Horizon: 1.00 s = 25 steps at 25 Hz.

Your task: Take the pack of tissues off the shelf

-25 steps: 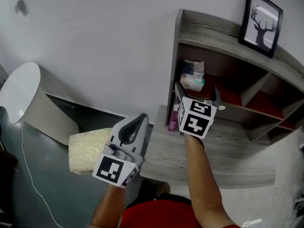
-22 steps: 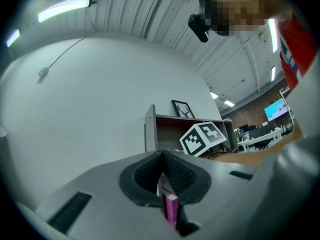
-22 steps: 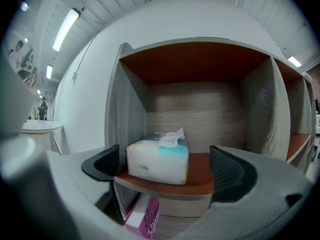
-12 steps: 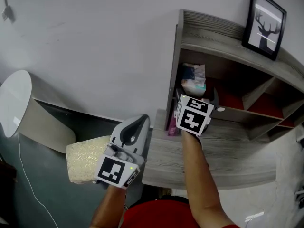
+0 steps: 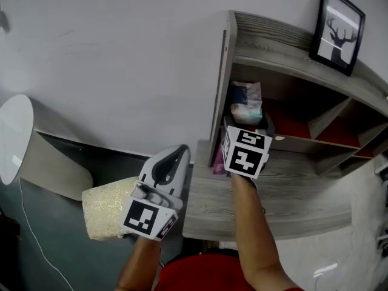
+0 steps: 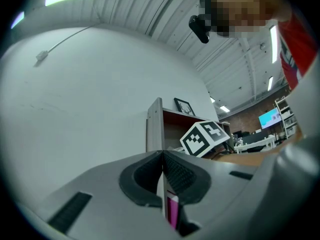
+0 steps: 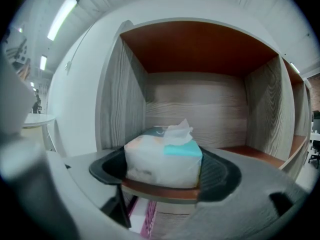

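The pack of tissues [image 5: 245, 105], white with a teal top and a tissue sticking up, stands in the leftmost compartment of the grey wooden shelf [image 5: 273, 38]. My right gripper [image 5: 247, 123] reaches into that compartment. In the right gripper view the pack [image 7: 162, 159] sits between the two dark pads [image 7: 220, 176], on the shelf board [image 7: 160, 190]. The jaws are closing; the pads lie close along its sides and it shows no squeeze. My left gripper [image 5: 174, 155] hangs low to the left of the shelf, jaws shut [image 6: 162, 156] and empty.
A framed deer picture [image 5: 336, 28] leans on the shelf top. A pink box [image 5: 218, 157] stands on the lower grey ledge [image 5: 291, 199] under the tissue compartment. A beige cushion [image 5: 109, 205] and a white round table [image 5: 12, 138] are on the left, by the white wall.
My right gripper has moved up and deeper into the compartment, so its fingers now flank the tissue pack. The left gripper has stayed where it was.
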### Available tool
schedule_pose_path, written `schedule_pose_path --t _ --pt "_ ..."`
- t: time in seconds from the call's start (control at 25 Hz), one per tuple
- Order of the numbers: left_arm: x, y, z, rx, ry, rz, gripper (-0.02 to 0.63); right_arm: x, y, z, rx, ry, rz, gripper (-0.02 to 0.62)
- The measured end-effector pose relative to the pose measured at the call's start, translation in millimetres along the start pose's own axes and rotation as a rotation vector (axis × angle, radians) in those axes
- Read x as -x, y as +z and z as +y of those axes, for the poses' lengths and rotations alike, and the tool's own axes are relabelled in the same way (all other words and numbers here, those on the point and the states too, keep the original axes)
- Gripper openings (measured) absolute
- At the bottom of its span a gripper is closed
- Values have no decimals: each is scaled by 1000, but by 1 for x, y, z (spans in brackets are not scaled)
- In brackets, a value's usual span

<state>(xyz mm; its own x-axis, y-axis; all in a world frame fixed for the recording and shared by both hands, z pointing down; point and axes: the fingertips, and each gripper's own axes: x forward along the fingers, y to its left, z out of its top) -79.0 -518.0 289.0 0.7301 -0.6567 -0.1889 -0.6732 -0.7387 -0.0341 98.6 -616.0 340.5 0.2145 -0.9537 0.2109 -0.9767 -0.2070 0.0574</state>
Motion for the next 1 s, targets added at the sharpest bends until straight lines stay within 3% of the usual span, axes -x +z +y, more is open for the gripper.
schedule_pose_path --t 0.36,0.56,1.0 --pt "1 2 -15 6 -49 -5 8 28 7 -2 20 37 -93 387" --pt "4 7 -33 -3 -83 -13 8 70 16 -9 57 83 -177 387" --pt "11 22 -63 -20 -122 -36 8 172 33 -29 26 213 -278 387"
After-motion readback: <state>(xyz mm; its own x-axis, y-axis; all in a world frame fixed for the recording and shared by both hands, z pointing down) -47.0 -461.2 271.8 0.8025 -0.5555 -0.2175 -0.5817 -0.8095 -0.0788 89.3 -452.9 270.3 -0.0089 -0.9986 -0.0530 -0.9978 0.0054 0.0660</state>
